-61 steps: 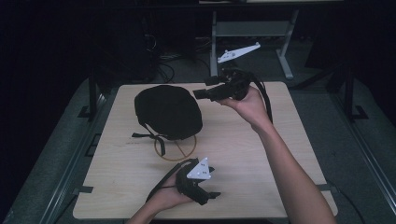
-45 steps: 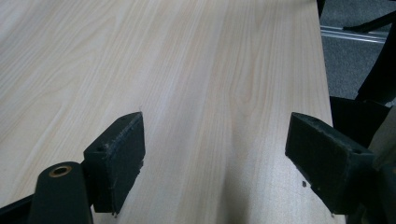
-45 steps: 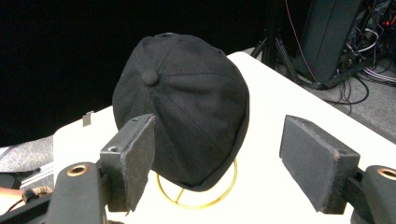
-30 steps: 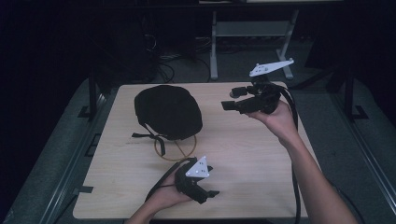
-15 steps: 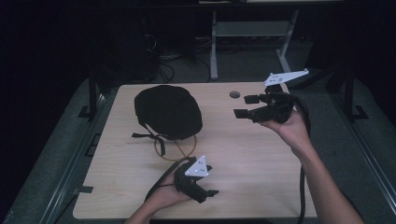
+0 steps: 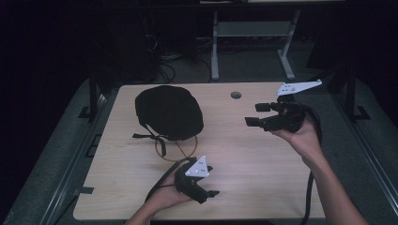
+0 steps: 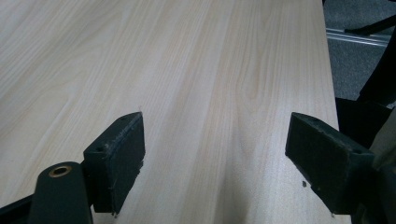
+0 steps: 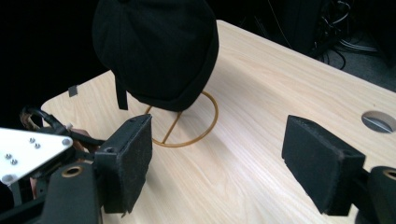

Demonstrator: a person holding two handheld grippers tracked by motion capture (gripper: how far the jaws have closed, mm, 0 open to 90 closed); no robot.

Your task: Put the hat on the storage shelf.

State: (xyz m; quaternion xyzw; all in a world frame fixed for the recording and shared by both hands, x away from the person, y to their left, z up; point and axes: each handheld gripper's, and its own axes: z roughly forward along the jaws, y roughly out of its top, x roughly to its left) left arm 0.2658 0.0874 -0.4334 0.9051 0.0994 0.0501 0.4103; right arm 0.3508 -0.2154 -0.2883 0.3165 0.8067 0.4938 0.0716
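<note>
**A:** While your left hand rests low on the near edge of the table (image 6: 263,187), where does the black cap (image 6: 169,111) sit?

**B:** You find it at the far left of the tabletop, perched on a thin gold wire stand (image 6: 180,149) whose ring lies flat on the wood. A black strap (image 6: 151,137) hangs off the cap's near side and lies on the table beside the ring.

**A:** And your left gripper (image 6: 208,192)?

**B:** You hold it near the front edge, just in front of the stand's ring and apart from it. In the left gripper view its jaws stand wide, with nothing but bare wood grain between the pads (image 7: 122,158). They point away from the cap, toward the table's right side.

**A:** What lies between the two grippers?

**B:** Open tabletop, and farther back a round cable hole (image 6: 236,94) in the wood.

**A:** Then your right gripper (image 6: 256,114)?

**B:** You hold it up over the right side of the table, well apart from the cap, aimed leftward at it. Its jaws are spread wide too and grip nothing. In the right gripper view the cap and the gold ring (image 8: 184,122) show beyond the gap, and your left gripper's grey plate (image 8: 28,151) sits at the lower left.
</note>
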